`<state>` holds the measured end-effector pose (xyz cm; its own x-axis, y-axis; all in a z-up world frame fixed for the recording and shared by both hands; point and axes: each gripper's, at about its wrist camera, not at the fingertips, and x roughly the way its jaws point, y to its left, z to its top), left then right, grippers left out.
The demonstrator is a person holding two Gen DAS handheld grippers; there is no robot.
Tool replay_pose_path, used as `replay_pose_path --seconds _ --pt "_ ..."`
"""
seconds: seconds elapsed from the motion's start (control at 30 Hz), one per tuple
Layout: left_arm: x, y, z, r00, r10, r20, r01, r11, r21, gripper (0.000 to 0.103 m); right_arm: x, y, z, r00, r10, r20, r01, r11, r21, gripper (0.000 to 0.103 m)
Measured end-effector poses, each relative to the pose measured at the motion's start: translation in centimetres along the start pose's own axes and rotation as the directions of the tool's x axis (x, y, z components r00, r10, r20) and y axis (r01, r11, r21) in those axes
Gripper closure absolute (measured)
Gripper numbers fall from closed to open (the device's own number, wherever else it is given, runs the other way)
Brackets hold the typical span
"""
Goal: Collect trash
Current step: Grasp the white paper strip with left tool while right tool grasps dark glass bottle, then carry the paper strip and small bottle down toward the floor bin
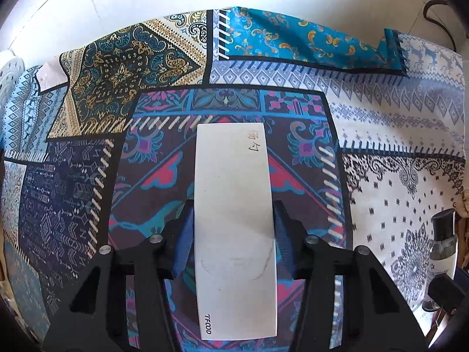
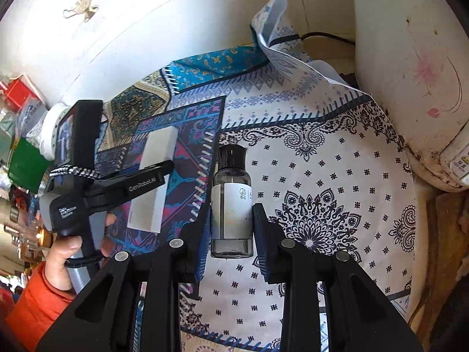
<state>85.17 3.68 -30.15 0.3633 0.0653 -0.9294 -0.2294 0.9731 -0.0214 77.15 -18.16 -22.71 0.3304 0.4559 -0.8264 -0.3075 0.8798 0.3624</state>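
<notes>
Holding two pieces of trash at once, the person has each gripper loaded above the patchwork-covered counter (image 1: pixel 404 135).

Left gripper (image 1: pixel 234 234): jaws closed on the long sides of a white carton (image 1: pixel 234 205), which fills the centre of the left wrist view and runs lengthwise away from the camera. Contact is near the carton's middle. In the right wrist view the same carton (image 2: pixel 155 182) sits at centre left, under the black tool frame held by the person's hand (image 2: pixel 67 252).

Right gripper (image 2: pixel 231 228): jaws pinching the labelled body of a small clear bottle (image 2: pixel 231 199) with a black cap, at frame centre, cap pointing away.

Hazards from this state:
- Carton crush. The walls appear thin; excess squeeze would likely buckle them and loosen the hold.
- Carton pivot. With both ends unsupported, a quick swing may rotate it between the pads.
- Bottle slip. The smooth round body offers little grip; tilting it base-down could let it slide out.
- Collision. Both tools work close together; crossing paths could knock either item free.
- No bin is visible in either view.
</notes>
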Motion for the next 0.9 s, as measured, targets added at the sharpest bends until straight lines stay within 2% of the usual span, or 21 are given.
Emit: replay_pose_path --seconds 0.17,0.33,0.6,0.77,0.9 --pt "-3.1 0.9 -3.1 1.000 0.001 0.031 -0.001 1.000 -0.028 0.053 -1.3 0.9 -0.7 0.998 0.054 -0.013 -0.055 0.995 -0.081 0.077" --pt "-8.4 1.5 -6.1 0.995 -0.022 0.100 0.027 0.998 -0.054 0.053 -2.6 2.3 -2.1 0.997 0.072 -0.032 -0.076 0.984 -0.159 0.077" --pt "-16.8 2.0 -10.6 0.976 -0.058 0.212 0.068 0.997 -0.037 0.053 -7.2 5.7 -5.4 0.995 0.092 0.037 -0.082 0.973 -0.217 0.077" --pt "-20.9 3.5 -15.6 0.962 -0.089 0.260 0.090 0.996 0.007 0.053 -10.1 8.5 -9.3 0.992 0.078 0.097 -0.055 0.974 -0.221 0.077" --pt "-24.0 5.4 -21.5 0.949 -0.119 0.293 0.110 0.993 0.047 0.053 -11.7 11.1 -14.0 0.989 0.053 0.141 -0.024 0.979 -0.200 0.077"
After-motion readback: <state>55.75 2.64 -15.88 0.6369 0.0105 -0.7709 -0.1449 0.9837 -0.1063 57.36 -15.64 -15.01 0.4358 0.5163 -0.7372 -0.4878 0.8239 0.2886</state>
